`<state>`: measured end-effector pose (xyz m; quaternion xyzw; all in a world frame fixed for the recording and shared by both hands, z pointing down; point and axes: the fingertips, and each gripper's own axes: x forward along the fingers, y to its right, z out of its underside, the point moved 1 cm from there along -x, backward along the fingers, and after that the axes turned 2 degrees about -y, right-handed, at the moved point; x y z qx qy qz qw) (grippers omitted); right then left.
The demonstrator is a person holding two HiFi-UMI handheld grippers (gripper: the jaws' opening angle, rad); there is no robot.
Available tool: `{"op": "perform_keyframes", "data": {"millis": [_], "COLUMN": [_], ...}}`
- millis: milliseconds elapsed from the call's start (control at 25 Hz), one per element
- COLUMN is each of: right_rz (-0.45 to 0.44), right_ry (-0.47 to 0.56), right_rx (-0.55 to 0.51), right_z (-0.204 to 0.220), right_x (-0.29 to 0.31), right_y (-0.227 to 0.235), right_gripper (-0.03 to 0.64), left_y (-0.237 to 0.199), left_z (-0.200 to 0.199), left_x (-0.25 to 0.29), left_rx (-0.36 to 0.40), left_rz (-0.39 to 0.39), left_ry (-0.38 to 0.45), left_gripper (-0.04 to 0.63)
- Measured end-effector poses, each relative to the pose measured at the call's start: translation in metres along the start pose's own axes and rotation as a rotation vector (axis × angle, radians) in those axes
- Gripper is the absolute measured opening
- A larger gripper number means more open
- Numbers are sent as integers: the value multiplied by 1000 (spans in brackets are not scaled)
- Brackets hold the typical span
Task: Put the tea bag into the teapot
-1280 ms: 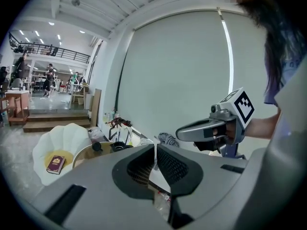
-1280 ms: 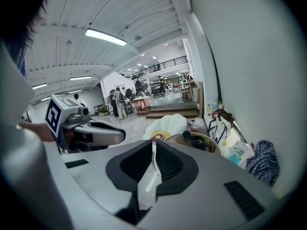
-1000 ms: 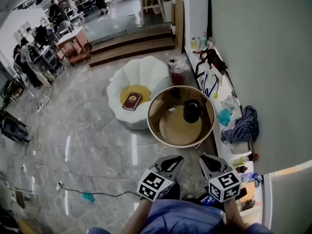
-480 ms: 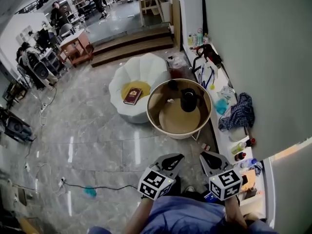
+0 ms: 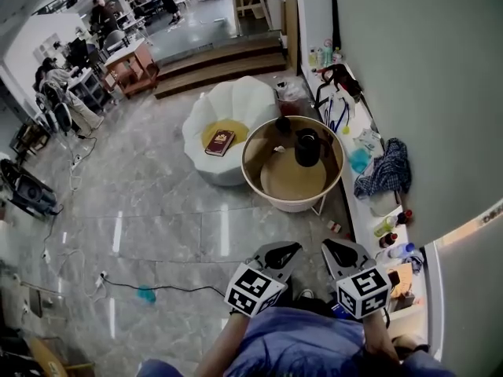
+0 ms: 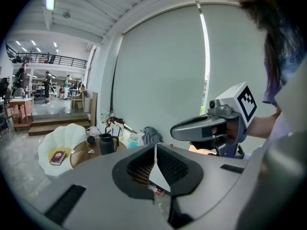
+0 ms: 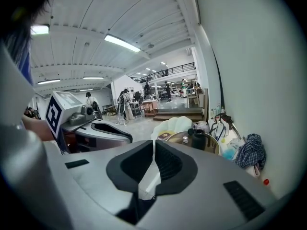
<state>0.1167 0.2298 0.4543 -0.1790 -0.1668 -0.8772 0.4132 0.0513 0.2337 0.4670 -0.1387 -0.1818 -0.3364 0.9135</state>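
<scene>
"Two grippers in the head view: where do they sit?"

"Low, close to the person's body. The left gripper (image 5: 284, 250) and the right gripper (image 5: 336, 250) both point toward a round table (image 5: 292, 205), well ahead of the jaws. The black teapot (image 5: 306, 146) stands on it. A small pale scrap (image 5: 278, 148), probably the tea bag, lies on the tabletop just left of the pot and apart from it, so not inside."

"Which arm is nearer?"

"Neither by much. The scrap lies on the left gripper's side of the pot, so that arm looks slightly better placed. The scrap is too small to show its long axis."

"And the left gripper view?"

"Its jaws are pressed together with nothing between them. The teapot stands far ahead and to their left, with the scrap a mere speck beyond it, further left."

"The right gripper view?"

"The same: jaws closed on nothing. The table lies far ahead, a little right of the jaw line, with the scrap on the pot's left."
</scene>
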Motion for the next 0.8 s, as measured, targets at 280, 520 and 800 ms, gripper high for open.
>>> {"op": "perform_keyframes", "data": {"millis": [280,520,800], "right_rz": [3,16,60], "right_ry": [14,13,21], "right_rx": [-9,-14,-5], "right_z": [1,3,5], "right_x": [-10,-16,-24], "right_y": [-3,-1,11], "right_gripper": [28,28,28], "left_y": [11,16,17], "left_z": [-1,-1,1], "left_x": [-4,-4,-10], "left_rx": [14,18,15], "left_rz": [-1,1,-10], "left_ry": [8,9,15], "left_gripper": [26,26,26]}}
